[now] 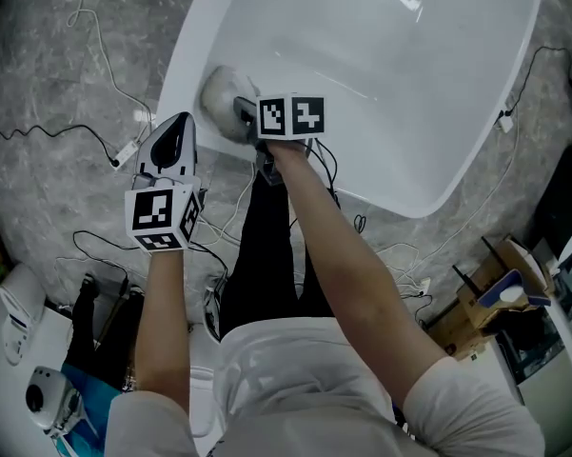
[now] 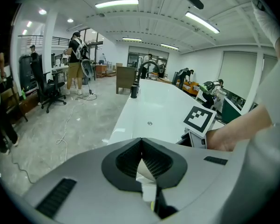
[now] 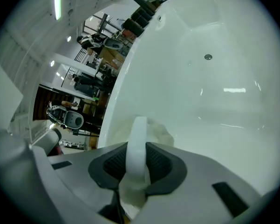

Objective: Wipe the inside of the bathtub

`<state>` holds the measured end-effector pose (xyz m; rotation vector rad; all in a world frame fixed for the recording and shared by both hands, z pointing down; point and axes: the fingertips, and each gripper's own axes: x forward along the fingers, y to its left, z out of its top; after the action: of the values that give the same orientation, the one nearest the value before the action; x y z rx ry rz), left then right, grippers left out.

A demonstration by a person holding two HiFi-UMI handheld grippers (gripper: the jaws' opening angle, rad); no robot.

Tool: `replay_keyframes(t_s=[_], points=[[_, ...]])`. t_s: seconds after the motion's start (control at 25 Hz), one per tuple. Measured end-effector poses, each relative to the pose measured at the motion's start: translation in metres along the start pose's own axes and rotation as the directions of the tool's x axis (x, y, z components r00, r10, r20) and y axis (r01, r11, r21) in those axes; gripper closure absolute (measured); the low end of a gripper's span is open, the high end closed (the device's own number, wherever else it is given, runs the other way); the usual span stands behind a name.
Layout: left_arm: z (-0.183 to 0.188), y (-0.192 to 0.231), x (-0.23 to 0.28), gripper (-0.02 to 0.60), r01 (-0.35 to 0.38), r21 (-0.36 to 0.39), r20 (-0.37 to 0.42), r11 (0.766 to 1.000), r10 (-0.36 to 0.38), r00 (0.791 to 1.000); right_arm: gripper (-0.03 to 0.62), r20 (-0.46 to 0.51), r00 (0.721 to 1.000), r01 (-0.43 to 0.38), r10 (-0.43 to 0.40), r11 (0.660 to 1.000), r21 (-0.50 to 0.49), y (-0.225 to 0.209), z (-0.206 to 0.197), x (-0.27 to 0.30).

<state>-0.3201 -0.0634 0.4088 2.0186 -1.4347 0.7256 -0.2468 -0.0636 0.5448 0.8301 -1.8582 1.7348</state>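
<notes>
Gripping a cleaning pad (image 1: 223,93) by its white strap: right gripper (image 1: 242,112) | pad against the bathtub (image 1: 409,84) near inner wall | left gripper (image 1: 176,131): jaws together, empty, above the floor (image 1: 57,169) beside the tub.

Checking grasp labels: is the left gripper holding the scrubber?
No, the scrubber is clamped by its white handle in the right gripper; the left gripper has its jaws together.
</notes>
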Motion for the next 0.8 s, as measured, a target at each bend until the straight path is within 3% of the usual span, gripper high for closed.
replay_keyframes(t_s=[0.44,0.8], points=[[-0.005,-0.017,0.014,0.571,0.025,0.011,-0.023,1.0,-0.025,0.999,0.496,-0.231,0.967,-0.148,0.104,0.972,-0.181,0.0,-0.012,-0.002],[-0.015,-0.033,0.027,0.571,0.066,0.002,-0.056,0.998,-0.066,0.996,0.496,-0.264,0.956,-0.196,0.128,0.949,-0.247,-0.009,-0.018,-0.012]])
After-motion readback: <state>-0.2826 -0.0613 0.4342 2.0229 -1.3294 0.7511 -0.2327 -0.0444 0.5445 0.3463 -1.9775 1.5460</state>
